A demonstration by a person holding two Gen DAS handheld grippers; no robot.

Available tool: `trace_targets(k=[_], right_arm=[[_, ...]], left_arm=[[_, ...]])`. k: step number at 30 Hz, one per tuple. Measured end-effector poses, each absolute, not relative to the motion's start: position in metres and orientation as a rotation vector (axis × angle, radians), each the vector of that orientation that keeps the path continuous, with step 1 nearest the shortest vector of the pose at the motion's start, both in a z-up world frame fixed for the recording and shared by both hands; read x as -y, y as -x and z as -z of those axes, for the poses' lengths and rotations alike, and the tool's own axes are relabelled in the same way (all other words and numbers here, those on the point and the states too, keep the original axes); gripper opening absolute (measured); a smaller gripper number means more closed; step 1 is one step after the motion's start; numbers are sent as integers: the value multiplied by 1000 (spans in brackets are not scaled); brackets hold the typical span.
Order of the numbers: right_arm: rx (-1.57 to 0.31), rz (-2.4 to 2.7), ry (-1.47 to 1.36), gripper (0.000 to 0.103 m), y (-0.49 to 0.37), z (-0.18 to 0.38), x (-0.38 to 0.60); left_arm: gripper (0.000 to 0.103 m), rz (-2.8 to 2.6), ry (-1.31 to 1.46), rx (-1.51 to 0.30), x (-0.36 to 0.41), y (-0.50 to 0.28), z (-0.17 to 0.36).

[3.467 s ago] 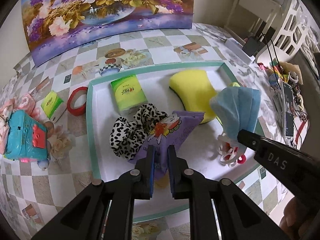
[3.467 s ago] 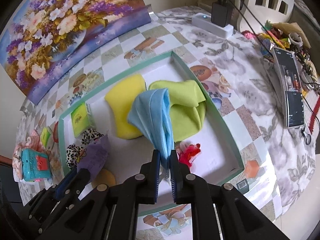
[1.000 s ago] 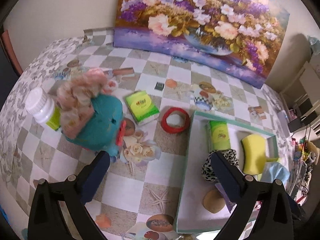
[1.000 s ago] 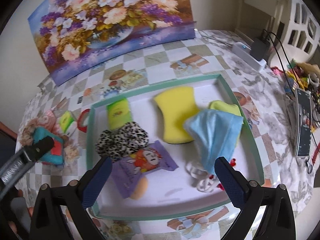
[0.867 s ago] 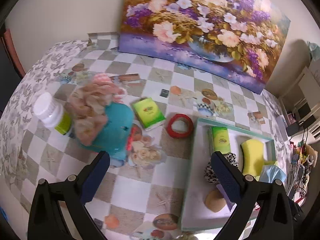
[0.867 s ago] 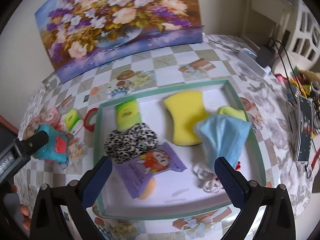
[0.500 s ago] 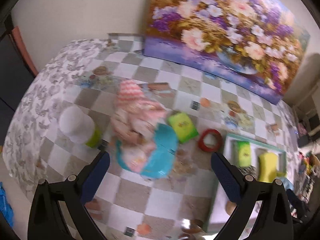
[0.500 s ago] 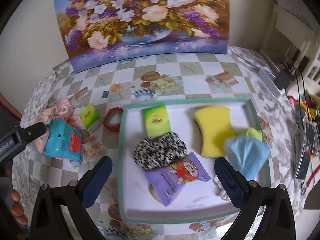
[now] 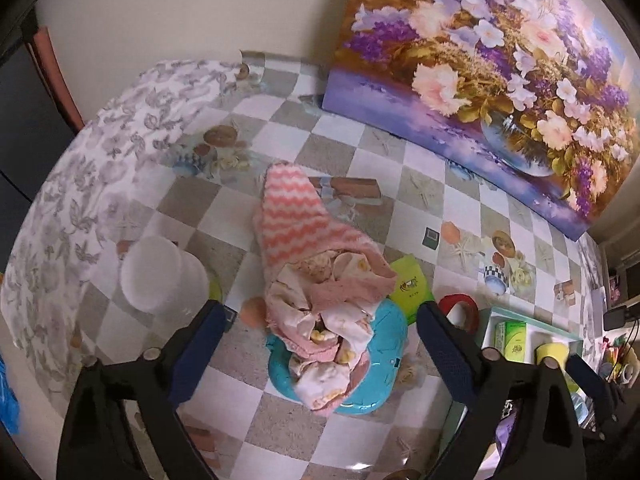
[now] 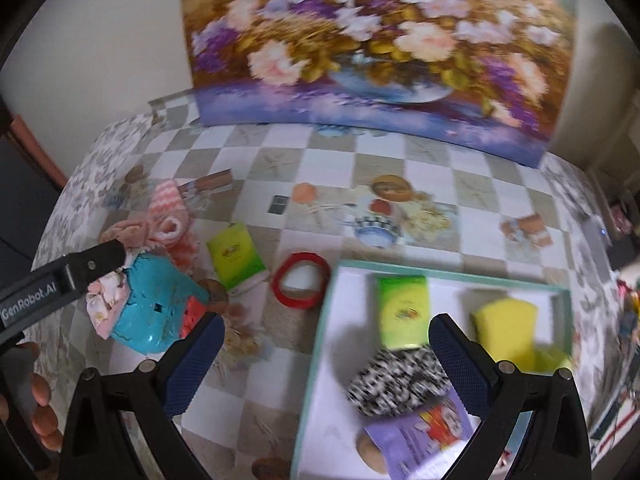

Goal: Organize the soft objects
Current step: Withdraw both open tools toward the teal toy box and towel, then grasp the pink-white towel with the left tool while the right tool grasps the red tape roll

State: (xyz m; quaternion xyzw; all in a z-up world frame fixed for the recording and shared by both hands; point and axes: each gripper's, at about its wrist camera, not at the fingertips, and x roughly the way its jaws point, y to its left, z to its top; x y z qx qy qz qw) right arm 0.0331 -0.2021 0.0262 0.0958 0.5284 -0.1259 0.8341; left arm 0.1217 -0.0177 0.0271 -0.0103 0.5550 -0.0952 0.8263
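My left gripper point(image 9: 320, 334) is open and empty, hovering above a pink zigzag towel point(image 9: 298, 226) bundled with pale cloths that drape over a teal toy point(image 9: 374, 380). My right gripper point(image 10: 326, 354) is open and empty above the left edge of the teal-rimmed tray point(image 10: 320, 344). The tray holds a green tissue pack point(image 10: 402, 310), a yellow sponge point(image 10: 506, 330), a leopard scrunchie point(image 10: 396, 380) and a purple packet point(image 10: 418, 438). In the right wrist view the towel bundle point(image 10: 166, 216) and the teal toy point(image 10: 154, 314) lie at the left, under the left gripper's finger point(image 10: 92, 262).
A white-capped bottle point(image 9: 160, 276) stands left of the bundle. A second green tissue pack point(image 10: 236, 254) and a red tape ring point(image 10: 300, 284) lie between the toy and the tray. A flower painting point(image 10: 380, 40) leans on the wall behind. The table edge curves at left.
Both grippers let go of the purple packet and blue mask into the tray and opened. Both then swung left; the left one now hovers over the towel bundle.
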Motion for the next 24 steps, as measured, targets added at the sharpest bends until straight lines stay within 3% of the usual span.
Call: trace_targets(k=[1, 3, 5, 10, 14, 24], right_arm=[[-1122, 254, -203, 103, -37, -21, 201], [-1127, 226, -209, 103, -44, -11, 199], [-1132, 201, -226, 96, -50, -2, 199], [-1145, 144, -235, 78, -61, 16, 193], [-1159, 121, -230, 58, -68, 26, 188], [-1205, 117, -165, 36, -85, 52, 179]], left_arm=[[90, 203, 17, -1187, 19, -123, -24], [75, 206, 16, -1210, 20, -125, -16], [67, 220, 37, -1230, 19, -127, -10], [59, 233, 48, -1225, 16, -128, -9], [52, 254, 74, -1229, 13, -131, -6], [41, 264, 107, -1220, 6, -136, -6]])
